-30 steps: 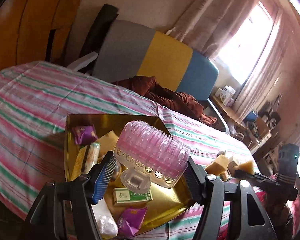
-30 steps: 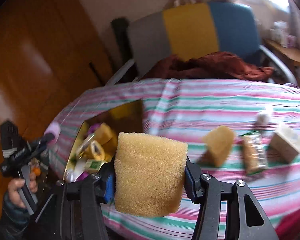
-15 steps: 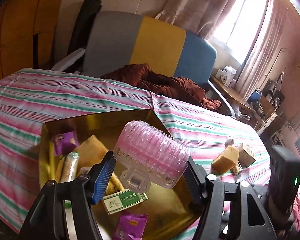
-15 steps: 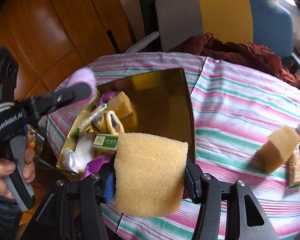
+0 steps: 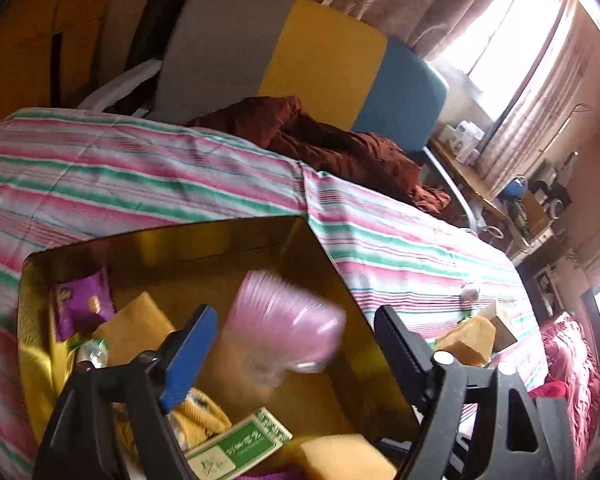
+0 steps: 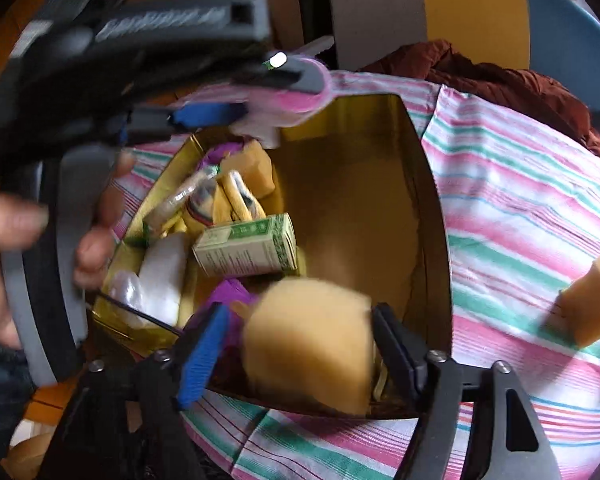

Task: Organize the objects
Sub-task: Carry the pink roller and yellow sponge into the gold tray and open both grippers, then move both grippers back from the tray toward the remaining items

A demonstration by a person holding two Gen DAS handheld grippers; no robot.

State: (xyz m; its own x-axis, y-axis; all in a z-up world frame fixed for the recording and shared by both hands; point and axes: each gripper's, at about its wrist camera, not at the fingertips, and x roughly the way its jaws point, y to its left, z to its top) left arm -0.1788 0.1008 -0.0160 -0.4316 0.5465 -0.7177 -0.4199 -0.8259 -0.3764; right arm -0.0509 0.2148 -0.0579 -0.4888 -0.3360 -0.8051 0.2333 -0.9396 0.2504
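My left tool (image 5: pixel 296 332) hangs over the gold tray (image 5: pixel 164 240), jaws opening; the pink ribbed piece (image 5: pixel 288 328) sits blurred between them, clear of both pads, above the tray floor. My right tool (image 6: pixel 300 336) is over the tray's near edge, jaws opening too; the yellow sponge (image 6: pixel 312 340) is blurred between them, a gap on the blue-pad side, the black pad at its 3 o'clock edge. Whether that one still touches, I cannot tell. In the tray: green-and-white box (image 6: pixel 248 244) at 9 o'clock of centre, purple packet (image 5: pixel 80 304) at 10. A second sponge (image 5: pixel 468 340) lies on the striped table (image 5: pixel 140 176) at 3 o'clock.
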